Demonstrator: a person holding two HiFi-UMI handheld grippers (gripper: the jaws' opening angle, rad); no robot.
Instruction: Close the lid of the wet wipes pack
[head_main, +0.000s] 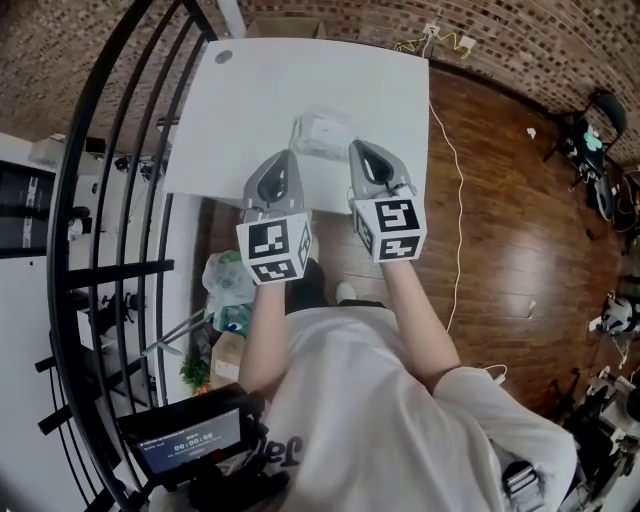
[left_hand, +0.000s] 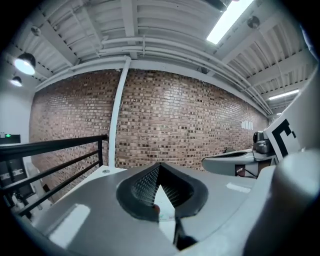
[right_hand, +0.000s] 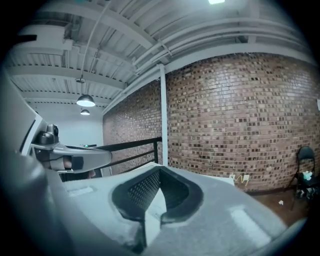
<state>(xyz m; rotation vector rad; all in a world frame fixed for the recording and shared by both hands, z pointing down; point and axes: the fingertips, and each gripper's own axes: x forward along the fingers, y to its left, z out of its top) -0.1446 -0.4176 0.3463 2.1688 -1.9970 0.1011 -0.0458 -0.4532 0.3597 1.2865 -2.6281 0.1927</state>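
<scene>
Since the wet wipes pack (head_main: 322, 135) lies near the desk's (head_main: 250, 100) near edge, just beyond the left claw (head_main: 285, 157) and right claw (head_main: 358, 148), a hard press on its lid could skid it off. Each claw is narrow, jaws together, holding nothing. I cannot tell the lid's state.

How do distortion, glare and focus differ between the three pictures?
Head view: strong fisheye, the railing bows, and the wet wipes pack looks pale against the bright white table. Left gripper view: the ceiling light glares; the left tongs close to the lens are soft, the brick wall sharp. Right gripper view: dark corners, right tongs likewise soft.
</scene>
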